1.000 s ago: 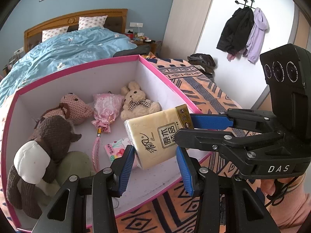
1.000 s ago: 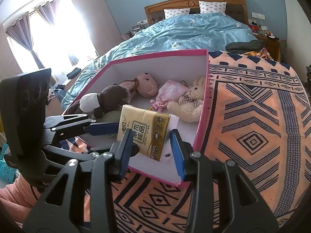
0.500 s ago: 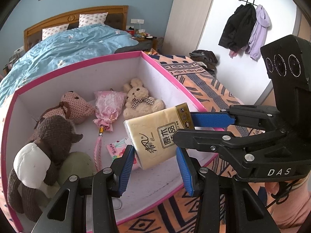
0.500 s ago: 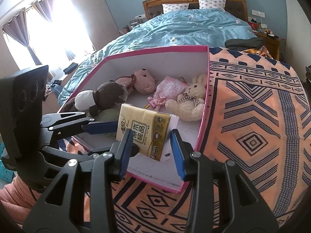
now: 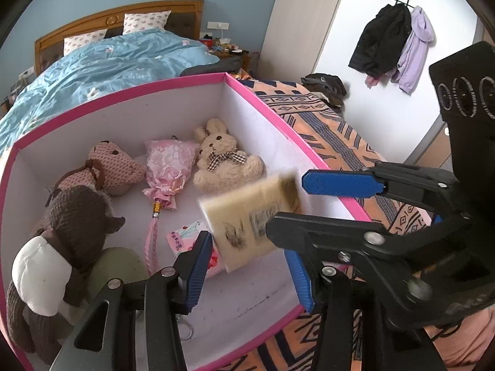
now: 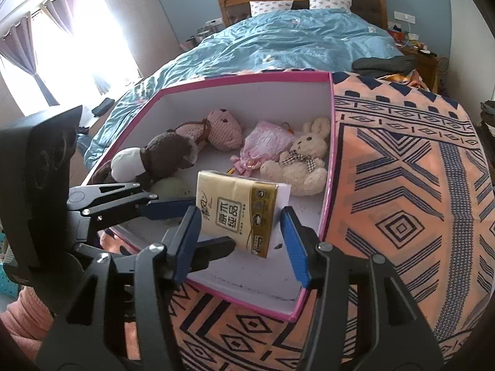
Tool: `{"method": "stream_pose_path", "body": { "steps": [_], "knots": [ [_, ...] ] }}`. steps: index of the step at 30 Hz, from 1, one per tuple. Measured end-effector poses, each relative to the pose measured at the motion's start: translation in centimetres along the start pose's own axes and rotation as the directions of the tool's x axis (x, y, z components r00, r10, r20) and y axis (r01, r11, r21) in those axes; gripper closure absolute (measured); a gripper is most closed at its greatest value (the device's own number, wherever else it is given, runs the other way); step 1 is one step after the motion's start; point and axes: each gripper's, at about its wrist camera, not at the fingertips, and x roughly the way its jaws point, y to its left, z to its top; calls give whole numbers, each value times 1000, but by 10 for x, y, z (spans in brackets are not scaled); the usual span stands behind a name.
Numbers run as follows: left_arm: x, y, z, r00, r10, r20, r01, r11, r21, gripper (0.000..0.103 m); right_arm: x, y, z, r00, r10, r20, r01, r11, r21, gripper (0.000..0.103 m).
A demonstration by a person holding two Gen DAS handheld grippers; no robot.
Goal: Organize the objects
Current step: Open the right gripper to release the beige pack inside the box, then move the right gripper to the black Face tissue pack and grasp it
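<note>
Two handheld grippers over one open box. The pink-rimmed box (image 6: 328, 160), white inside, sits on an orange-and-navy patterned blanket (image 6: 402, 204) at the foot of a bed with a blue duvet (image 6: 294, 37) and two pillows.

One yellow tissue pack (image 6: 236, 213) hangs above the box's near end, tilted. In the left wrist view it is smeared by motion (image 5: 250, 219).

Right gripper (image 6: 241, 238) — jaws have just been opening; a visible gap separates each blue pad from the pack's sides, so the pack is released. Left gripper (image 5: 247, 262) — jaws have likewise just been opening, by less; the blurred pack lies between its two pads, with the left pad at or near the pack's lower corner, and no grip is evident.

Contents on the box floor, counted:
- three plush toys: one dark brown with a white patch (image 5: 74, 235), one pink knitted bear (image 5: 114, 167), one cream rabbit with a checked bow (image 5: 225, 160)
- one pink drawstring pouch (image 5: 168, 167) with a tassel
- one pale green rounded object (image 5: 114, 269), partly hidden
- one small pink printed packet (image 5: 182, 238) under the tissue pack

Two coats (image 5: 393, 40) hang on the far wall.
</note>
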Motion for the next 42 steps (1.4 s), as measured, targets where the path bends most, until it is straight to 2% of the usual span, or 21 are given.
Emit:
{"method": "stream_pose_path", "body": {
  "steps": [3,8,15,19,24,29,34,38,42],
  "knots": [
    [3,0,2,1000,1,-4,-1,1000,0,54,-6,0,1,1000,1,30,-2,1000,8,38],
    [8,1,1,1000,1,-7,-1,1000,-16,54,-15,0,-1,998,14,61,-14,1000,1,38],
    [0,5,-4,999,25,43,-23,999,-32,45,-24,-1,-10,996,43,84,-42,999,-15,38],
    [-16,0,-11,995,30,98,-29,999,-17,44,-34,-5,-15,992,60,107,-60,998,-8,38],
    [-46,-15,-22,980,35,197,-40,999,24,29,-51,-10,-28,987,80,143,-81,997,4,38],
    [-74,-37,-39,964,17,266,-42,995,88,24,-69,-20,-49,984,73,160,-77,997,13,38],
    [-77,-61,-61,972,-40,231,2,987,160,23,-71,-34,-81,992,51,117,-56,998,39,38],
    [-59,-83,-86,987,-73,144,40,976,215,23,-64,-46,-110,997,46,55,-51,995,89,38],
    [-37,-97,-110,996,-71,55,57,970,237,23,-59,-58,-134,999,47,11,-48,988,144,38]
  ]
}}
